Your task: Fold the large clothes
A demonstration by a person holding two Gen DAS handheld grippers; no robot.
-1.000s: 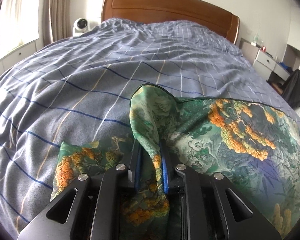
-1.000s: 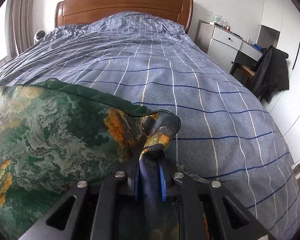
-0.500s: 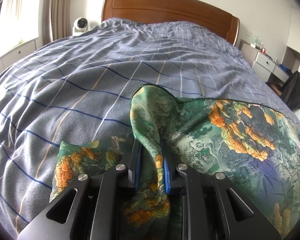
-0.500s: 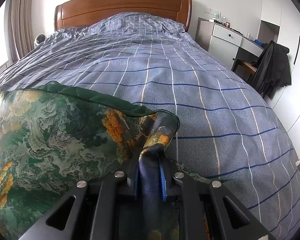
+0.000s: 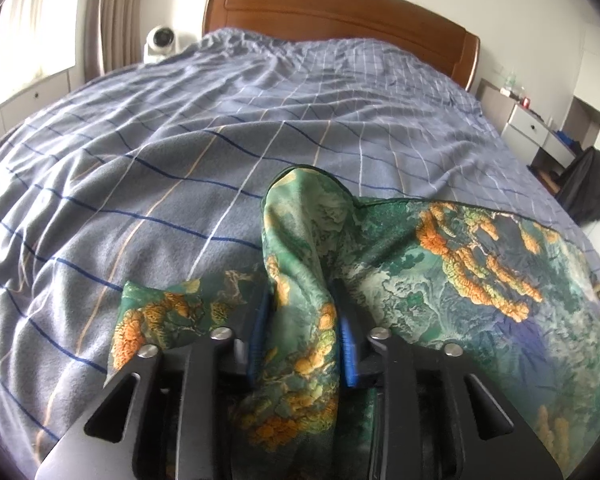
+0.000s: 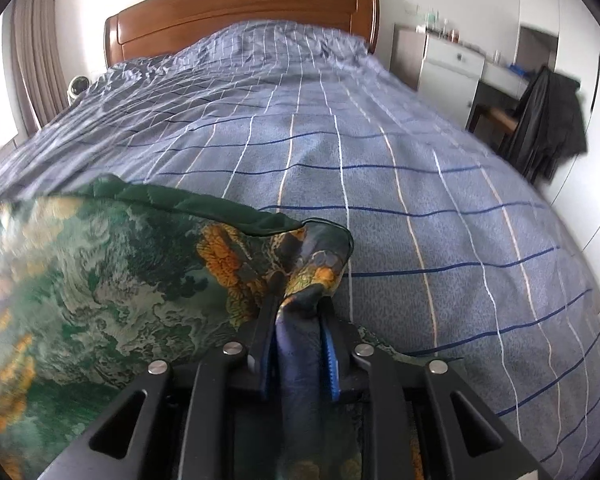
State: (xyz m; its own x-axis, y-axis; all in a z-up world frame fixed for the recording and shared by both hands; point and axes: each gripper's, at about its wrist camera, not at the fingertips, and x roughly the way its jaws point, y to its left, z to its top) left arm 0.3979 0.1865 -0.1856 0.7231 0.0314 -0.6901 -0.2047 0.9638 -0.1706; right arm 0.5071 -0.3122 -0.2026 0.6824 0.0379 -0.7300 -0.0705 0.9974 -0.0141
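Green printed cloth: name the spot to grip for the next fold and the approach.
Probably the cloth by its raised left corner and right corner: both stand off the bedspread, so each is easy to straddle. Come from the near edge, pointing toward the headboard.

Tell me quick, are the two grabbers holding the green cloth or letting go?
Left gripper: open, jaws just opened; green cloth lies loose between them.
Right gripper: jaws just opened slightly, pinching the green cloth.
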